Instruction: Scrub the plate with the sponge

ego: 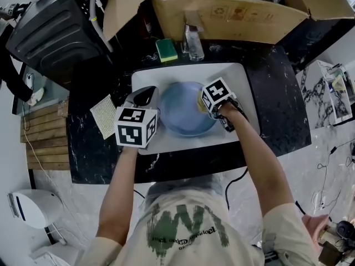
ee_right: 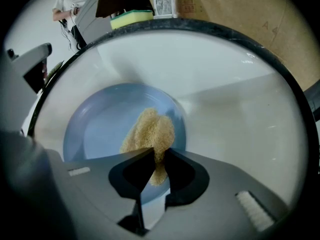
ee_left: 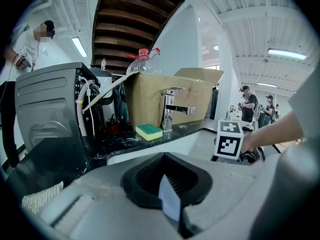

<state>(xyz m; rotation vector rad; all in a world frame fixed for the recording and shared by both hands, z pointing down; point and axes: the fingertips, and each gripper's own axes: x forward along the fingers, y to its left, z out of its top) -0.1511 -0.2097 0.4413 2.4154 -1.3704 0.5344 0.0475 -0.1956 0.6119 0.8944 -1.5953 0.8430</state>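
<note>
here both bare forearms reach forward from the body, over the counter edge and to the white sink (ego: pixel 244 75). the left forearm (ego: pixel 118 195) goes almost straight up the head view. the right forearm (ego: pixel 256 162) comes in slanted from the right, and the right hand (ego: pixel 231 113) is closed around its handle.

the left gripper (ee_left: pixel 169 198) is at the left rim of the plate (ego: pixel 181 113). its jaws are closed together on a thin pale blue edge, which seems to be that rim. the right gripper (ee_right: pixel 156 158) points down at the plate. its jaws are almost together and they pinch the tan sponge (ee_right: pixel 150 132), whose free end lies on the right part of the plate. the plate lies flat on the bottom of the sink, between the two grippers.

to count: one blue plate and two grippers, each with one marker cube. there are two sponges, the tan one in the jaws and a green sponge (ego: pixel 166 49) on the dark counter behind the sink, just beside the faucet (ego: pixel 193 41). there is also one box (ego: pixel 233 16) behind the faucet and one pale cloth (ego: pixel 104 116) on the counter to the left of the sink.
</note>
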